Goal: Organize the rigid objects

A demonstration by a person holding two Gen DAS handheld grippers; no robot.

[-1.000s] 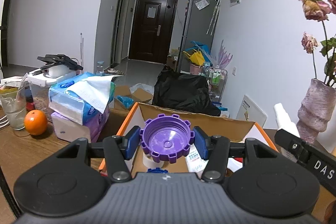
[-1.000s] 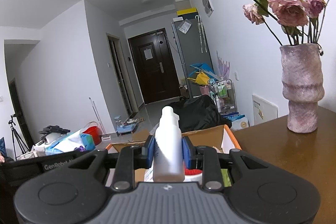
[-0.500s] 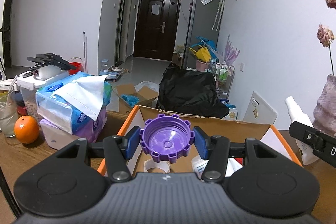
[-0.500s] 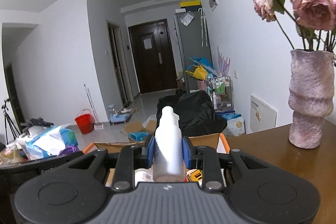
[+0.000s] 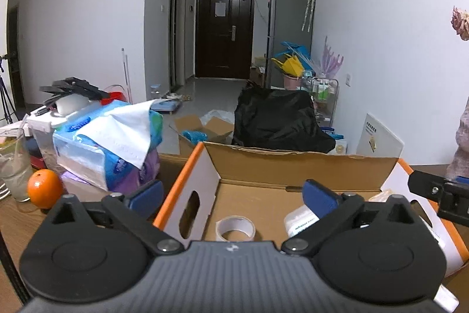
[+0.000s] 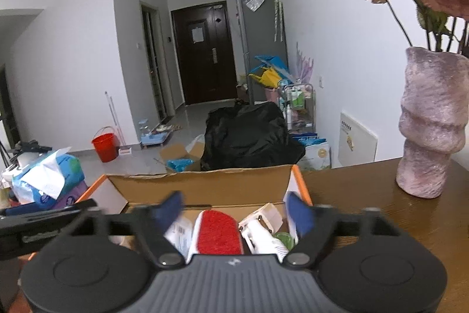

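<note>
Both grippers opening, empty, over the cardboard box

Left wrist view: left gripper (image 5: pixel 231 192) jaws opening, nothing between; tape roll (image 5: pixel 235 228) lies just below-ahead in the cardboard box (image 5: pixel 293 163).
Right wrist view: right gripper (image 6: pixel 234 209) jaws opening, empty; red brush (image 6: pixel 216 231) directly beneath, long axis pointing away.

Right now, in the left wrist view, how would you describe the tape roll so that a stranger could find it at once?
Look for the cardboard box with orange edges on the wooden table. On its brown floor, near the left wall with the oval handle hole, lies the tape roll. It is the only ring there: pale, flat, with an open centre, while its neighbour is a white printed pack.
</note>
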